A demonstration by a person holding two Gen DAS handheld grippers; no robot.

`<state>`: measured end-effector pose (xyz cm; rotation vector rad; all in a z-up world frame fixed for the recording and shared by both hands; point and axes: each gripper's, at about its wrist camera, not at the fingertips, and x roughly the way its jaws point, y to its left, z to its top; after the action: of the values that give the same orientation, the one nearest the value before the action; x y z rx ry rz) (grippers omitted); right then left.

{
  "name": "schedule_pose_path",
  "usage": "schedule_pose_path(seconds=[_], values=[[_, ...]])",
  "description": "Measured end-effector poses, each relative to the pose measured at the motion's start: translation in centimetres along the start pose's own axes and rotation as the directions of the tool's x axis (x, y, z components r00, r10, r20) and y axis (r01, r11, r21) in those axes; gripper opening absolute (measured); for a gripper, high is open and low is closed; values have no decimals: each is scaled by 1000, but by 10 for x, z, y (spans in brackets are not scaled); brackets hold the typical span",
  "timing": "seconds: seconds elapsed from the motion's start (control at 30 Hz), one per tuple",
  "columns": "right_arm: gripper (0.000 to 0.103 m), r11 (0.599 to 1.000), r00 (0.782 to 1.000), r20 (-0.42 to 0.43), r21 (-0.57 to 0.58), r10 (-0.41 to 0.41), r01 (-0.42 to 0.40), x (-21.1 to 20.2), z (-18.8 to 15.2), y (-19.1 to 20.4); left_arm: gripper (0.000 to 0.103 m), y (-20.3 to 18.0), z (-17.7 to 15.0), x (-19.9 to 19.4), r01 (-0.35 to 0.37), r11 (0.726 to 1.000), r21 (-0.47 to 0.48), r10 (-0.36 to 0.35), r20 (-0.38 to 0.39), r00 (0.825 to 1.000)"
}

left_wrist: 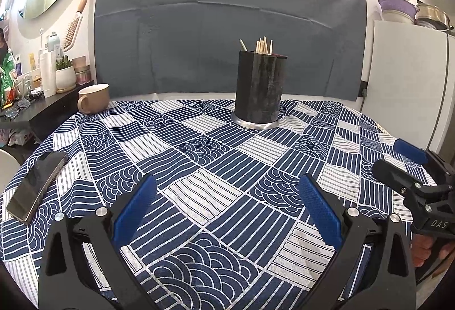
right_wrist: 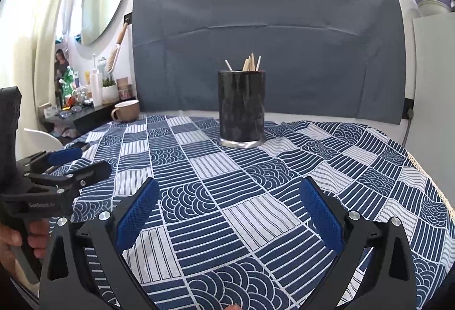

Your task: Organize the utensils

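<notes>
A black cylindrical utensil holder (left_wrist: 259,89) (right_wrist: 241,108) with a silver base stands upright near the far side of the table. Several wooden chopsticks (left_wrist: 264,46) (right_wrist: 250,63) stick out of its top. My left gripper (left_wrist: 227,196) is open and empty, low over the tablecloth, well short of the holder. My right gripper (right_wrist: 229,196) is open and empty too, also near the front. Each gripper shows in the other's view: the right one at the right edge (left_wrist: 409,159), the left one at the left edge (right_wrist: 74,160).
A round table carries a blue and white patterned cloth (left_wrist: 216,156) (right_wrist: 256,176). A tan mug (left_wrist: 93,98) (right_wrist: 126,110) sits at the far left. A phone (left_wrist: 35,187) lies at the left edge. A cluttered shelf (left_wrist: 34,82) and white cabinet (left_wrist: 409,82) flank the table.
</notes>
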<state>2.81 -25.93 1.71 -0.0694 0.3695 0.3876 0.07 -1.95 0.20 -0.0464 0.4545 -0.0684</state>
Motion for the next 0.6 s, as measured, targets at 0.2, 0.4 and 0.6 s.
schedule_pose_path(seconds=[0.2,0.4,0.6], values=[[95,1000,1000,-3,-10,5,-5,0,0,1,97,-1,0,0,-10,1000,4,10,-4,1000],[95,1000,1000,-4,-19,6,-6,1,1,2,97,-3,-1,0,-20,1000,15,20,-2,1000],[95,1000,1000,-1,-9,17,-17,1,1,1,97,-1,-1,1,-19,1000,4,19,-6,1000]])
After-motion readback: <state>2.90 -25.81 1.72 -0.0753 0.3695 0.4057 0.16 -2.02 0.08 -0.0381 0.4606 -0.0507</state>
